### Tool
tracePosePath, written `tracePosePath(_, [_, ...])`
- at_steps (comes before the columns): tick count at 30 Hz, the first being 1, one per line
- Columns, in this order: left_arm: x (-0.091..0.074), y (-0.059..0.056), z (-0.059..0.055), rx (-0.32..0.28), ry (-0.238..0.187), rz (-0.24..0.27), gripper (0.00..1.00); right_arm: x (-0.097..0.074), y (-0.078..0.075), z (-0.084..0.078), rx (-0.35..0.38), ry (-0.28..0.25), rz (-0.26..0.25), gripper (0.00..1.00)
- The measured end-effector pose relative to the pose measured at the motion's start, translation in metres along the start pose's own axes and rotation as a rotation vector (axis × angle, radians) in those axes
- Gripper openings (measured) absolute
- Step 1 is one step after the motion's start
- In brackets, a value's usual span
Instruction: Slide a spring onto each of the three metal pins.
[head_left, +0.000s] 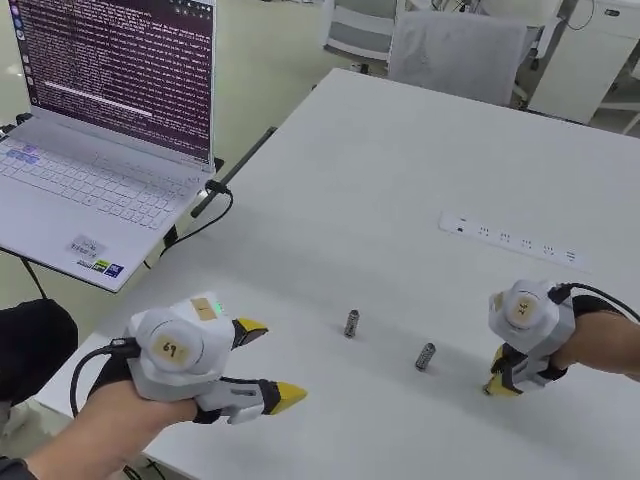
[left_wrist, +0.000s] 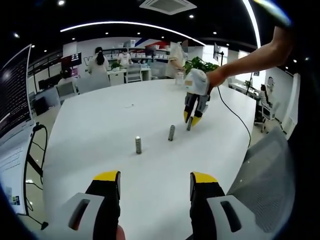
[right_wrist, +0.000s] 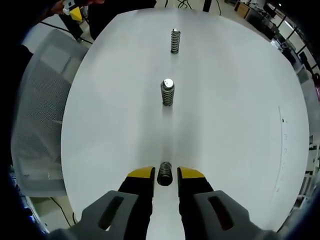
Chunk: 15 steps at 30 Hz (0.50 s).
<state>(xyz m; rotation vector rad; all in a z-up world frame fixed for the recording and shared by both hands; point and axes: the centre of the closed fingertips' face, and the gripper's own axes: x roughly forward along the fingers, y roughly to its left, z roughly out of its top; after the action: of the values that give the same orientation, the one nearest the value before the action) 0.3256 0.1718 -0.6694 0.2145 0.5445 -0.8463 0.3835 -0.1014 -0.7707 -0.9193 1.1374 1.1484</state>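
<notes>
Two metal pins stand upright on the white table (head_left: 380, 170), each with a spring around it: one pin (head_left: 352, 322) (left_wrist: 138, 144) (right_wrist: 174, 40) nearer my left gripper, the other pin (head_left: 425, 356) (left_wrist: 171, 132) (right_wrist: 168, 92) nearer my right. My right gripper (head_left: 497, 386) (left_wrist: 190, 121) (right_wrist: 165, 175) points down at the table, jaws narrow and shut on a third spring (right_wrist: 164, 173) that stands on end on the surface. My left gripper (head_left: 270, 362) (left_wrist: 154, 179) hovers at the near left, open with nothing between its yellow-tipped fingers.
An open laptop (head_left: 110, 130) sits on a lower stand at the left, its cable (head_left: 215, 190) running along the table edge. A white power strip (head_left: 510, 240) lies at the far right. Grey chairs (head_left: 455, 50) stand beyond the table, and a mesh chair (right_wrist: 40, 100) beside it.
</notes>
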Motion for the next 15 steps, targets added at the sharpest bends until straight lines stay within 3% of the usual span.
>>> tracePosePath(9, [0.003,-0.005,0.004,-0.003,-0.011,-0.008,0.51,-0.012,-0.005,-0.006,0.008,-0.013,-0.055,0.26])
tracePosePath(15, [0.004,-0.006,0.007,0.0,-0.016,-0.01,0.51,-0.029,-0.005,-0.009,0.046,-0.053,-0.116,0.3])
